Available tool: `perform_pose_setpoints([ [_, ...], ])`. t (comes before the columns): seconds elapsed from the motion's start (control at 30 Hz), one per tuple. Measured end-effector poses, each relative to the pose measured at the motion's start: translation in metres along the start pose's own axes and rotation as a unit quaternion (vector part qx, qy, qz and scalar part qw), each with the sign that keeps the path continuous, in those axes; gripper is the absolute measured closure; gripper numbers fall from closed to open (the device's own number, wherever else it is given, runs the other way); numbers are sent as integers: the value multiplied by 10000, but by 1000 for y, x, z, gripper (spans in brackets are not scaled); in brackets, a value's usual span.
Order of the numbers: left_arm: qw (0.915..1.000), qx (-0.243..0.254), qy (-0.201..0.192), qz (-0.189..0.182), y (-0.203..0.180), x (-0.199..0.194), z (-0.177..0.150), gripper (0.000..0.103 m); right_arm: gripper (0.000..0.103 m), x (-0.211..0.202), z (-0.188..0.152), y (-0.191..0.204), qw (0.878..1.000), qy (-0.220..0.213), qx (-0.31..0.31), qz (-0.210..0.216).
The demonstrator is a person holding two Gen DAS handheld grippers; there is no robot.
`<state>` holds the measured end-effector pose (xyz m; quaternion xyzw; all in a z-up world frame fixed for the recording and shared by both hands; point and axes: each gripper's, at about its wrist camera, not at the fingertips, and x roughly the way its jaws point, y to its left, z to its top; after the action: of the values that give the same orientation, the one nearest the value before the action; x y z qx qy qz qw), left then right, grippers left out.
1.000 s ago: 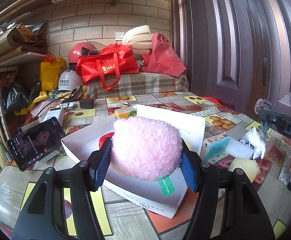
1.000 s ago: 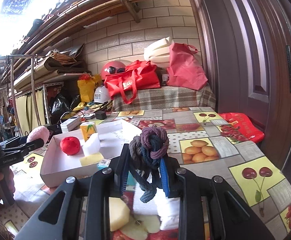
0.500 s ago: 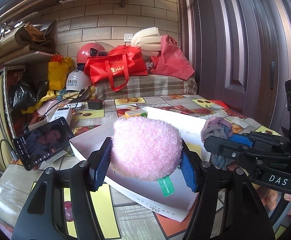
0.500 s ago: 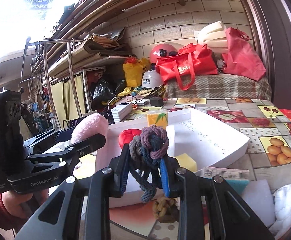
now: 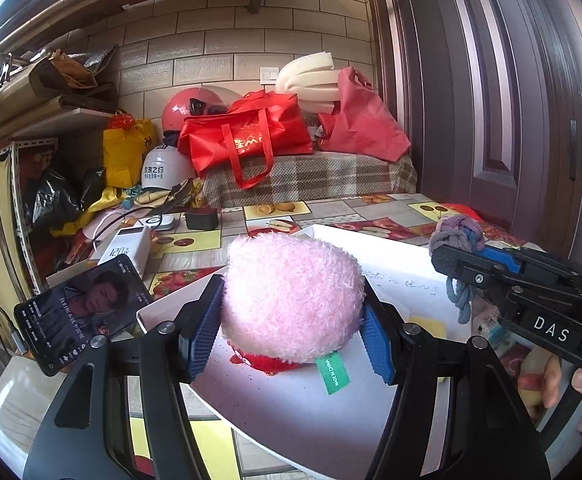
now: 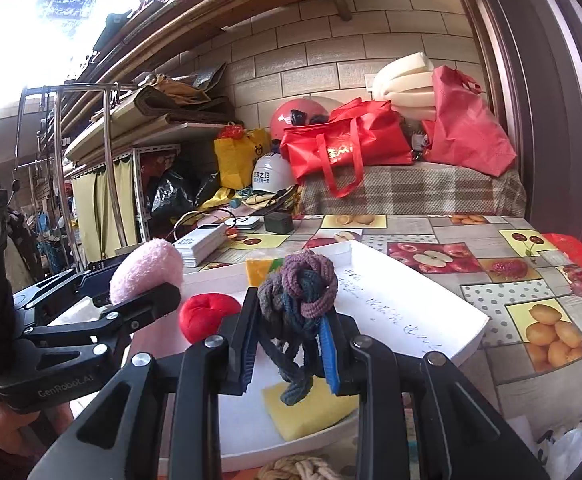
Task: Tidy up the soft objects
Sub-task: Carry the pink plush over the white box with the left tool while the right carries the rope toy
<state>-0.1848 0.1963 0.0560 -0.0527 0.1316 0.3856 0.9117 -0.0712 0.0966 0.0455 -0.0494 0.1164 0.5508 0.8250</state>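
Note:
My left gripper (image 5: 291,328) is shut on a fluffy pink plush ball (image 5: 291,300) with a green tag, held over the near left part of a shallow white box (image 5: 395,248). My right gripper (image 6: 289,344) is shut on a knotted purple-blue rope ball (image 6: 299,288), held above the same box (image 6: 431,312). In the left wrist view the right gripper (image 5: 443,256) comes in from the right with the rope ball (image 5: 457,236). In the right wrist view the left gripper (image 6: 159,292) holds the pink ball (image 6: 147,270) at left. A red soft ball (image 6: 205,314), a yellow sponge (image 6: 311,408) and a yellow-orange block (image 6: 261,270) lie in the box.
A phone (image 5: 79,312) leans at the box's left. A power bank (image 5: 127,246), a charger (image 5: 203,218) and cables lie behind. A beige rope knot (image 6: 303,470) and white items (image 6: 563,448) lie at the table's near edge. Bags and helmets fill the back.
Both grippers moved in over the white box from either side, each still holding its object. The right gripper now reaches further across the box, closer to the left one.

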Motion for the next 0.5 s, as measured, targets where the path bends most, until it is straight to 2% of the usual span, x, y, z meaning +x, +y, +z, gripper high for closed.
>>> perform_pose_setpoints([
  [0.17,9999,37,-65,77,-4,11,5,40,76,8,8,-30,9984,-120,-34,-550],
  [0.23,9999,-56,-79,98,-1,13,6,39,76,11,12,-49,9972,-106,200,-711],
  [0.33,9995,-274,-83,130,9,14,7,39,76,12,14,-72,9944,-76,615,-853],
  [0.5,9996,-181,-122,187,5,21,10,39,76,15,16,-65,9954,-89,399,-861],
])
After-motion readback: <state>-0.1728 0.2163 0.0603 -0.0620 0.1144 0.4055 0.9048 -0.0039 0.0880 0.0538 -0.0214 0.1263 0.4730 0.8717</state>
